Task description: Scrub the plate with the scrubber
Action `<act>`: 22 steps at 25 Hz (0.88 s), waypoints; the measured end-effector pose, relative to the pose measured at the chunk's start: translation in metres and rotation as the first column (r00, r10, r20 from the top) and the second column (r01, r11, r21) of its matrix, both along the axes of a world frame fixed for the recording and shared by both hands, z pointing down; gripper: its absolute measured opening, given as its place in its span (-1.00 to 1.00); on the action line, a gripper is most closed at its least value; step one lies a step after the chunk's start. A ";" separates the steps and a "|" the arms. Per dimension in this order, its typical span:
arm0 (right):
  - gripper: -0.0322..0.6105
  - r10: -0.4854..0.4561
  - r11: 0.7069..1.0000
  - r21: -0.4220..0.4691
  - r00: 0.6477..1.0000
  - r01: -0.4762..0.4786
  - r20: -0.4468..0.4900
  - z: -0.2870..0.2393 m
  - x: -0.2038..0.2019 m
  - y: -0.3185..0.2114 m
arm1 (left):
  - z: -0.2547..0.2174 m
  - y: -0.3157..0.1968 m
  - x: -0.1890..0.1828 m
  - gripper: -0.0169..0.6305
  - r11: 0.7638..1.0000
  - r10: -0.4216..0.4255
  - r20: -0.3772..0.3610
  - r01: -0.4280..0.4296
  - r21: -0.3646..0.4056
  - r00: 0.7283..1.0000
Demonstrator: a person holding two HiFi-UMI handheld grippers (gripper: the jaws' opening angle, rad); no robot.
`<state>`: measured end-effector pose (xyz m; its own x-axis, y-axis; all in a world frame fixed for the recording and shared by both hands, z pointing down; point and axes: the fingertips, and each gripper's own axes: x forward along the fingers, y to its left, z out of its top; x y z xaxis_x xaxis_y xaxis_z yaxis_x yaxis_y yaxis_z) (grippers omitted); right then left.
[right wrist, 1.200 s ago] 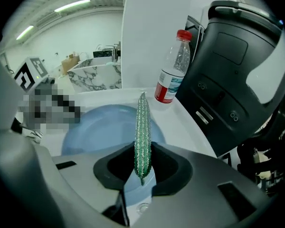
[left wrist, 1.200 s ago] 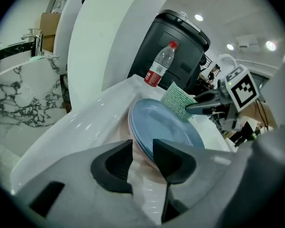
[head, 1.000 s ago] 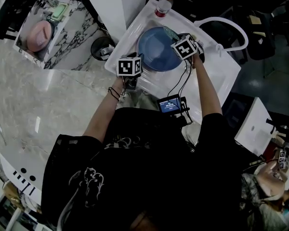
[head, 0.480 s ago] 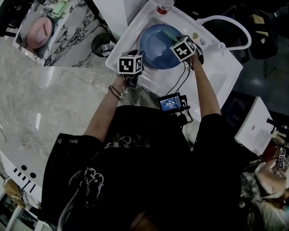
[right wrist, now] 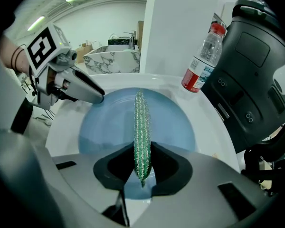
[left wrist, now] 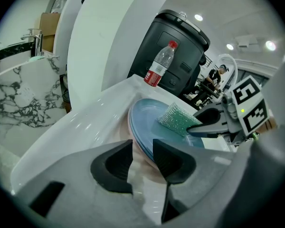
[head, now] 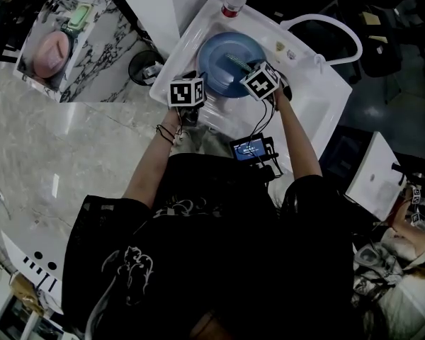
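Observation:
A blue plate (head: 223,52) lies tilted in a white basin (head: 312,108), with a pinkish plate under it. My left gripper (left wrist: 142,153) is shut on the near rim of the blue plate (left wrist: 149,118); its fingers (right wrist: 88,93) show at the blue plate's (right wrist: 109,122) left edge. My right gripper (right wrist: 142,163) is shut on a green mesh scrubber (right wrist: 141,122), which I see edge-on as it rests on the plate's face. From the left gripper view the scrubber (left wrist: 178,119) lies flat on the plate under the right gripper's fingers (left wrist: 206,126).
A clear water bottle with a red cap (head: 234,0) stands at the basin's far rim (right wrist: 202,61). A black bin (left wrist: 180,46) rises behind it. A marble counter (head: 92,59) with a pink dish is at left. A small screen (head: 249,148) hangs at my waist.
My right gripper has drawn the scrubber across the plate, leftward and toward me. The left gripper has kept its hold on the rim without moving.

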<state>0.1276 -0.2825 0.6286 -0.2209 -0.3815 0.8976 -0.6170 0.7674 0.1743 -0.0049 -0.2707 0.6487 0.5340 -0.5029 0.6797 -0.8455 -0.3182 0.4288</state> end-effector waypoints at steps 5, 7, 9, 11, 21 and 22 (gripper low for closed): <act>-0.63 -0.049 0.996 -0.070 0.998 0.051 0.036 0.003 -0.016 0.031 | -0.001 0.000 -0.001 -0.50 1.000 -0.001 0.005 0.001 0.003 1.000; -0.63 -0.072 0.992 -0.096 0.996 0.077 0.059 0.003 -0.024 0.042 | -0.001 0.000 0.000 -0.50 1.000 -0.001 0.005 0.001 0.004 1.000; -0.63 -0.089 0.987 -0.123 0.992 0.099 0.086 0.004 -0.031 0.051 | -0.001 0.000 0.000 -0.50 1.000 0.000 0.005 0.000 0.005 1.000; -0.63 -0.087 0.983 -0.151 0.990 0.103 0.112 0.006 -0.038 0.059 | 0.000 -0.001 0.000 -0.50 1.000 0.000 0.006 0.000 0.005 1.000; -0.63 -0.102 0.984 -0.132 0.984 0.121 0.143 -0.001 -0.048 0.063 | 0.000 -0.001 -0.001 -0.50 1.000 -0.009 0.011 0.008 0.009 1.000; -0.63 -0.093 0.986 -0.121 0.985 0.111 0.144 -0.003 -0.043 0.059 | -0.001 0.000 0.000 -0.50 1.000 -0.008 0.011 0.008 0.010 1.000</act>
